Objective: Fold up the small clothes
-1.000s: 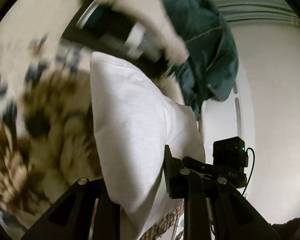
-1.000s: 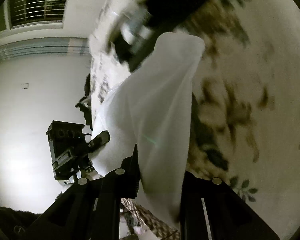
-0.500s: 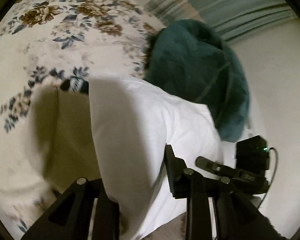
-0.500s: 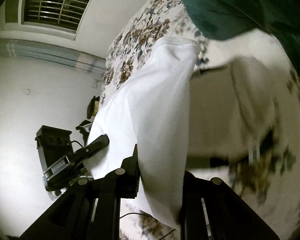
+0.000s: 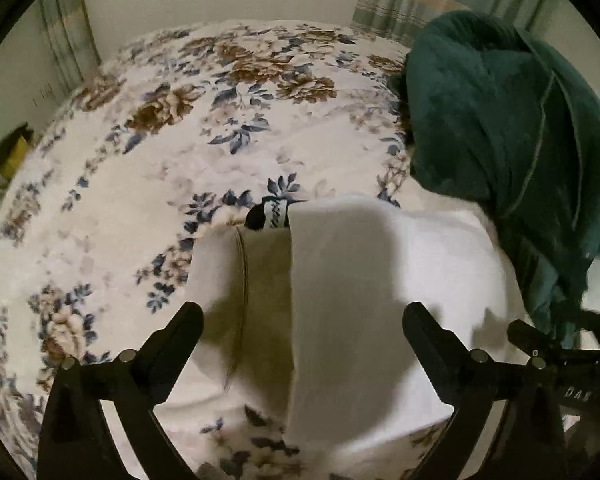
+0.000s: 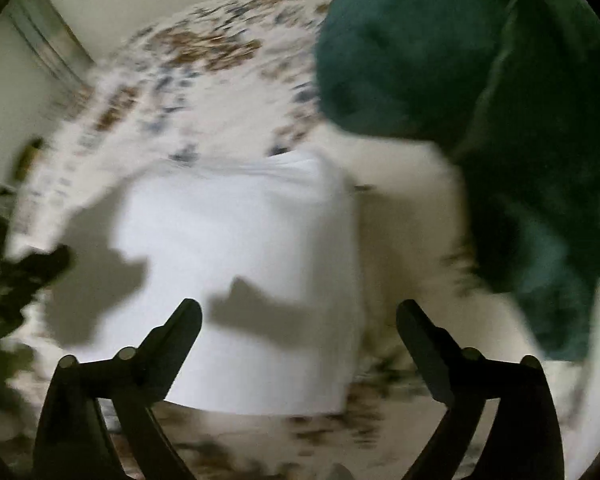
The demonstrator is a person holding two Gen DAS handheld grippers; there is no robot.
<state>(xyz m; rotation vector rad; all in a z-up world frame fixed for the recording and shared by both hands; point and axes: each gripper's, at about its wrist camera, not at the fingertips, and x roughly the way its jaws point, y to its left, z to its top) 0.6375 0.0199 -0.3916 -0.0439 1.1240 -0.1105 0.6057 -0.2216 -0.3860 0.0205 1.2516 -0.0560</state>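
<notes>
A white garment (image 5: 380, 288) lies folded on the floral bedspread (image 5: 148, 168); it also shows in the right wrist view (image 6: 244, 248). It partly covers a cream garment (image 5: 240, 292) with a dark neck label (image 5: 266, 218). My left gripper (image 5: 302, 316) is open and empty just above the clothes. My right gripper (image 6: 298, 312) is open and empty over the white garment's near edge. The right wrist view is blurred by motion.
A dark green fleece blanket (image 5: 508, 128) is heaped at the right of the bed, touching the white garment; it also shows in the right wrist view (image 6: 480, 80). The other gripper's body (image 5: 560, 356) sits at the right edge. Curtains and a wall stand behind the bed.
Both grippers were shut on the white garment and held it up. They swung it down onto the bed, over the cream garment, and have let go and opened.
</notes>
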